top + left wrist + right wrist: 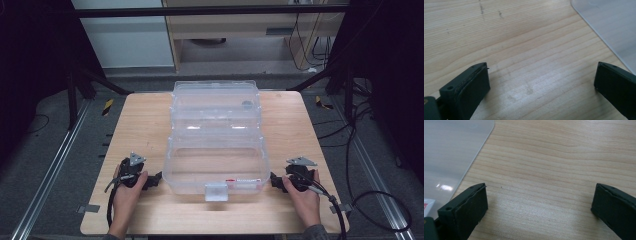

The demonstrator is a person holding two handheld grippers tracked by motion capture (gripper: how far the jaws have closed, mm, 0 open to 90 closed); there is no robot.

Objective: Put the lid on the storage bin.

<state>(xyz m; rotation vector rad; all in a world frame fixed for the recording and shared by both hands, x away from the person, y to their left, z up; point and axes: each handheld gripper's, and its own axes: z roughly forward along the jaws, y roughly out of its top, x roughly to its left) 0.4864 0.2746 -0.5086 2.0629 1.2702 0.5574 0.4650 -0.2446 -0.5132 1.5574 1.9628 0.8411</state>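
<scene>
Both sets of fingers stand wide apart with nothing between them: I see bare wood between the left gripper (541,82) pads and between the right gripper (539,205) pads. From above, my left hand (127,192) and right hand (305,195) rest on the table (145,120) near its front edge, either side of a clear plastic box (216,137). Its lid looks shut, though I can't be sure.

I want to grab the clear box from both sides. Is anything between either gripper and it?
Nothing visible. Bare wooden table lies between the open left gripper and the clear box, and likewise between the open right gripper and the box.
</scene>
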